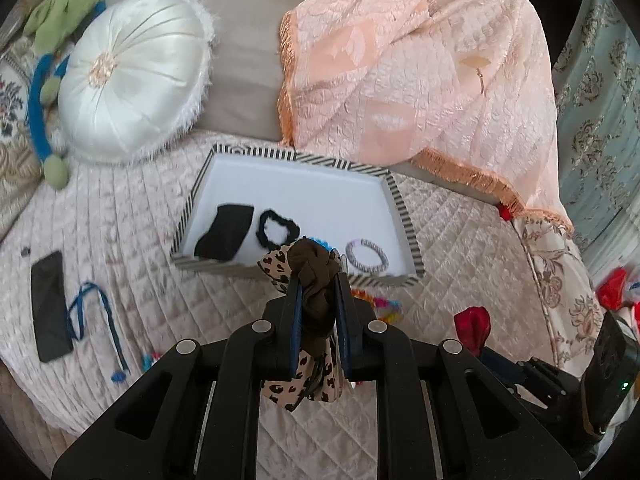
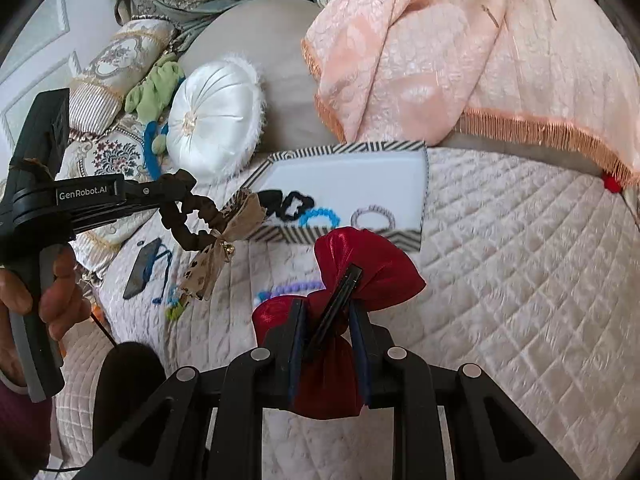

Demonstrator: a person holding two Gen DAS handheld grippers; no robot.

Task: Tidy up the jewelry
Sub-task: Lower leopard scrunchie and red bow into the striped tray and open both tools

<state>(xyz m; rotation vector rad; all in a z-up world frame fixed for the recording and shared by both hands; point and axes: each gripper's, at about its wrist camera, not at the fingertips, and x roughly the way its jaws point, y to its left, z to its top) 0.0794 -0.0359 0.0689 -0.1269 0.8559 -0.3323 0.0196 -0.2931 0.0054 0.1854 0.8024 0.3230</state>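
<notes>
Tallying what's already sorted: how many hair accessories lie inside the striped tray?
4, all along the striped tray's near edge: a black cloth piece leftmost, then a black scrunchie, a blue scrunchie, and a striped grey scrunchie rightmost. More could be hidden.

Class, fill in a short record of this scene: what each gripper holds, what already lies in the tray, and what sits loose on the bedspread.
left gripper: shut on brown scrunchie with leopard-print bow
right gripper: shut on red satin bow clip
striped tray: holds black cloth item, black scrunchie, blue scrunchie, grey-striped scrunchie
bedspread: phone, blue ribbon, small colourful hair ties
</notes>
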